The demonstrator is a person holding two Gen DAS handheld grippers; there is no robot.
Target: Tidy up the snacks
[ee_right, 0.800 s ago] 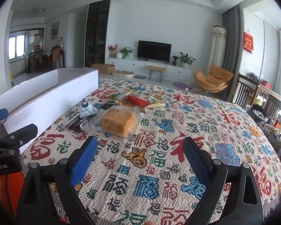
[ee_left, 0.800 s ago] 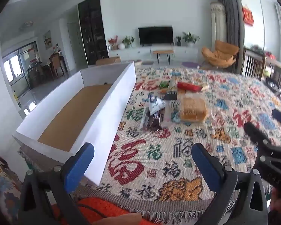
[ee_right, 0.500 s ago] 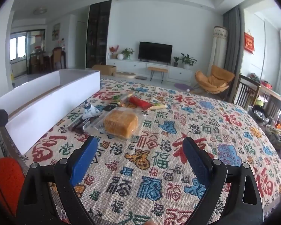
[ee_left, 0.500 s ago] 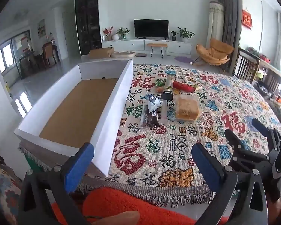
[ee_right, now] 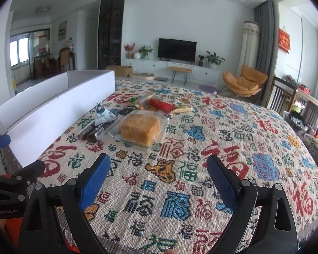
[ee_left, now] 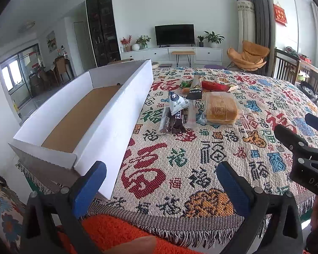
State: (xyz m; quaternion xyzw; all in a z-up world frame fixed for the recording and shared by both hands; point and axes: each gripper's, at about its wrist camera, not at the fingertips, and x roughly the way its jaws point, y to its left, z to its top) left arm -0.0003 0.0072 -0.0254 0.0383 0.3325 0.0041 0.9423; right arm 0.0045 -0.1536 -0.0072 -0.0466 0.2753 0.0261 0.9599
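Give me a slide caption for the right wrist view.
Open right gripper above patterned tablecloth, facing bagged bread, other snack packets and a white box.

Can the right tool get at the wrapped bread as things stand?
Probably yes. The right tool is open and empty, the wrapped bread lies ahead of it on bare tablecloth, and nothing stands between them.
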